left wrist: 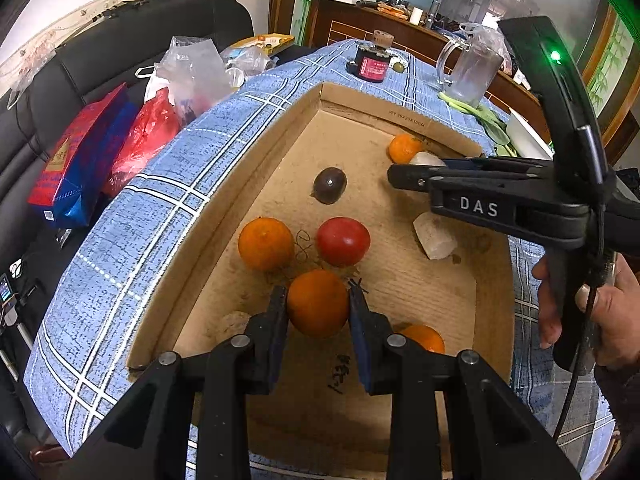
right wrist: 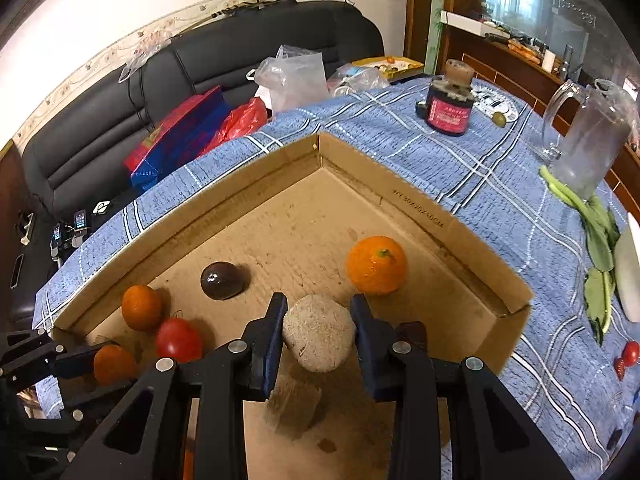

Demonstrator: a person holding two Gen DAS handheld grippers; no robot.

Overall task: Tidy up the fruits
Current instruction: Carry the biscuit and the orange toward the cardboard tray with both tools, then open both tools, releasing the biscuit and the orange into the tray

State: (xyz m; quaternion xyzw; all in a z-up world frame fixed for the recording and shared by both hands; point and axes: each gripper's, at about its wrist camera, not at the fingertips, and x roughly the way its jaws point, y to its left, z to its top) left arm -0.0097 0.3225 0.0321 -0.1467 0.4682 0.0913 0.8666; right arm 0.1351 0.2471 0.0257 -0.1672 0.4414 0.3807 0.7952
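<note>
We look into a shallow cardboard box (left wrist: 280, 128) on a blue checked tablecloth (left wrist: 168, 168). Our left gripper (left wrist: 318, 304) has its fingers pressed against both sides of an orange (left wrist: 318, 302) near the box's front. Just beyond sit another orange (left wrist: 265, 243), a red tomato (left wrist: 343, 241) and a dark round fruit (left wrist: 329, 185). Our right gripper (right wrist: 318, 322) clasps a pale fuzzy ball (right wrist: 319, 332) above the box floor, with an orange (right wrist: 377, 265) beside it.
</note>
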